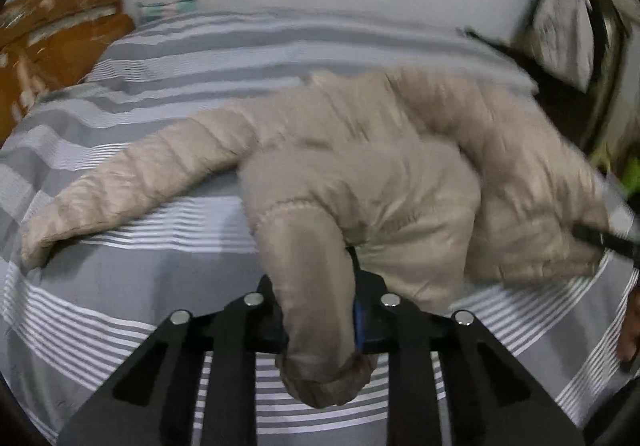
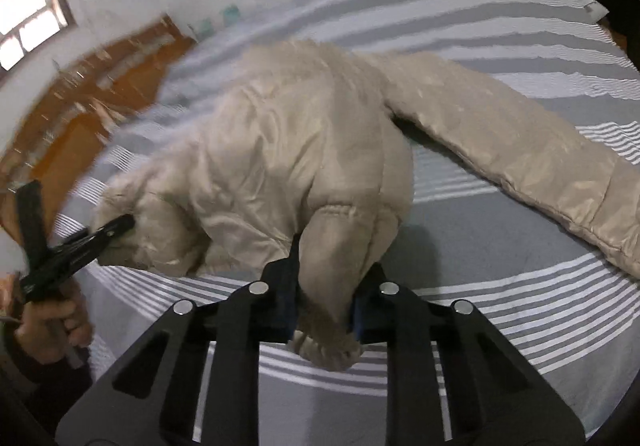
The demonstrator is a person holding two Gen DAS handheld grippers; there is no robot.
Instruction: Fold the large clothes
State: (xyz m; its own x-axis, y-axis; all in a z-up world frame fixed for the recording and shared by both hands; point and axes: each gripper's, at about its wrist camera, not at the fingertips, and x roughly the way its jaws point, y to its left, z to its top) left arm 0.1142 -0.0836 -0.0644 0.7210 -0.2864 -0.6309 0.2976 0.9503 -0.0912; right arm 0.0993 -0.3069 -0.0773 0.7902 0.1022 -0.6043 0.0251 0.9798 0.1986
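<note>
item: beige puffer jacket (image 1: pixel 360 149), lying crumpled on a grey-and-white striped bedspread (image 1: pixel 160 57), one sleeve (image 1: pixel 132 181) trailing off to the left. left gripper (image 1: pixel 320 310): fingers narrowed and clamped on a bunched fold of the jacket's near edge. right gripper (image 2: pixel 324 302): likewise pinched tight on a fold of the near edge. step judged: gripping both corners before spreading. next calls for lifting together and drawing apart to flatten the garment.

Quilted jacket (image 1: pixel 400 165) — sheeny cloth
</note>
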